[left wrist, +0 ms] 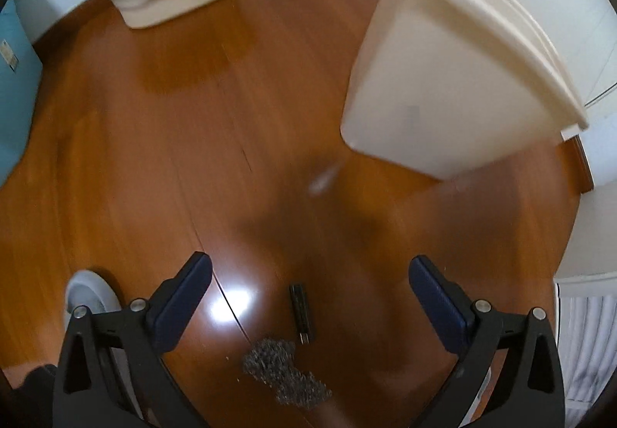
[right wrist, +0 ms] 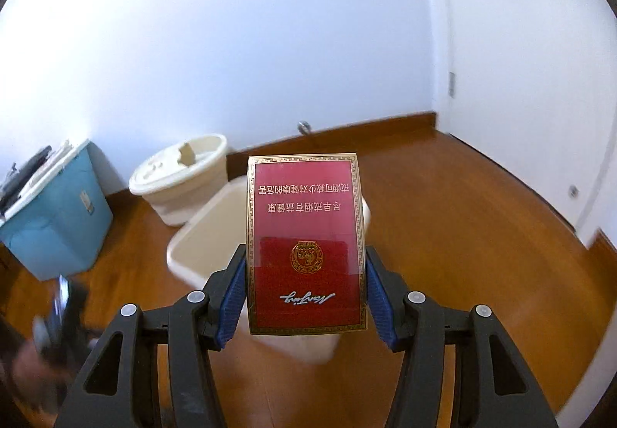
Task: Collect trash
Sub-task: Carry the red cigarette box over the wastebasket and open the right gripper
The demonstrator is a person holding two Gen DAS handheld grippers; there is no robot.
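Wooden floor [left wrist: 162, 142] carries a cream rectangular bin [left wrist: 443, 73], the landmark. Beyond the bin stands a lidded cream bucket [right wrist: 181, 177]. Right gripper [right wrist: 306, 273], raised just short of the bin, clamps a red cigarette pack [right wrist: 306, 242]. Left gripper [left wrist: 308, 296] gapes wide, holding nothing; nearer than the bin lie a steel-wool wad [left wrist: 285, 374] and black stick [left wrist: 301, 312].

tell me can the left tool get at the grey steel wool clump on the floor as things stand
Probably yes. The left tool stands wide open and empty above the grey steel wool clump, with only a small black stick lying beside it on the wooden floor.
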